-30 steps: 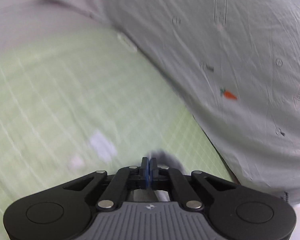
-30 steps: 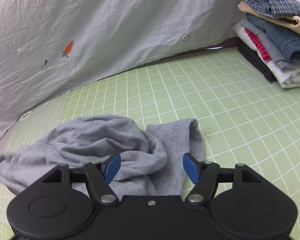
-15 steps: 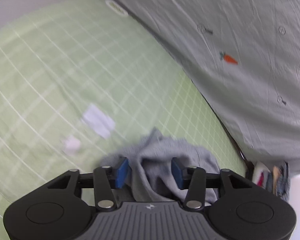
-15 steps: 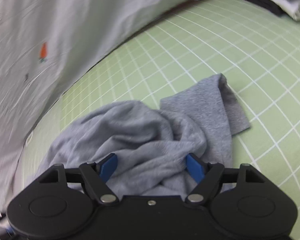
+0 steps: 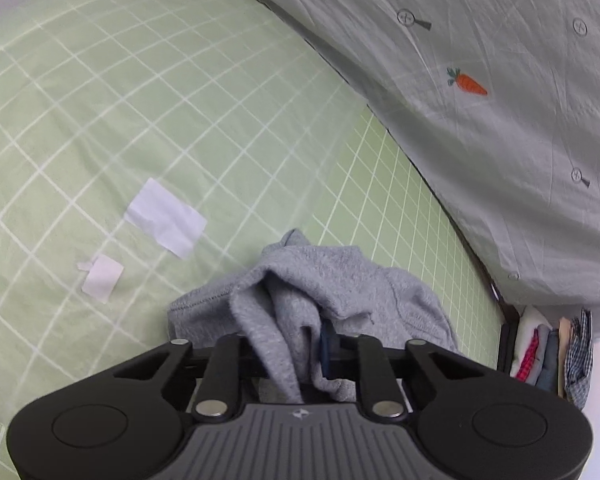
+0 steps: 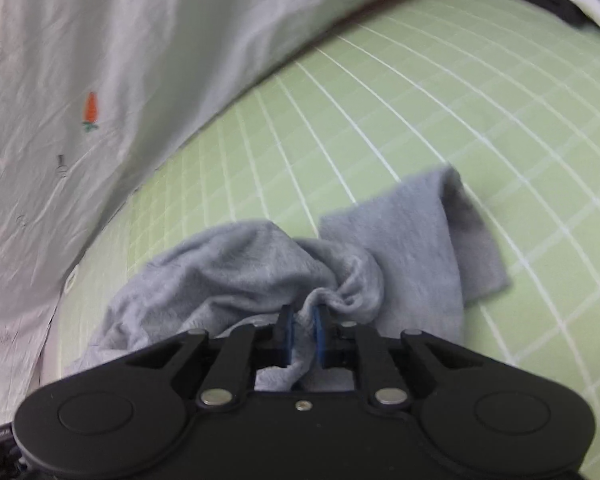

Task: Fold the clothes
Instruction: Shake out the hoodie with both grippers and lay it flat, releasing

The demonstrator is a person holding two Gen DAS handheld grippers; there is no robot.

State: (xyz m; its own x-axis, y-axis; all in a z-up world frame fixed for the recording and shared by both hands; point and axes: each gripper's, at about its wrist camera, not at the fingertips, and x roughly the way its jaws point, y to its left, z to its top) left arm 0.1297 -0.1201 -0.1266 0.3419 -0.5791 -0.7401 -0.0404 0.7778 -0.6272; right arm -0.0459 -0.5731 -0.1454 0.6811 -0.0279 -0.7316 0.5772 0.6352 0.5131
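A crumpled grey garment lies on the green checked sheet. In the left wrist view a fold of it drapes down between the fingers, and my left gripper is shut on that fold; one blue pad shows and the other is hidden by cloth. In the right wrist view the same grey garment spreads ahead, one flat end reaching to the right. My right gripper is shut on a bunched pinch of it at the near edge, the blue pads close together.
A grey cloth printed with carrots hangs along the far side, also visible as the carrot cloth. A stack of folded clothes stands at the right. Two white paper scraps lie on the sheet to the left.
Both grippers went from open to shut on the grey garment. The left one, shut on nothing a second ago, opened, came down over the cloth and shut again. The right view is now closer.
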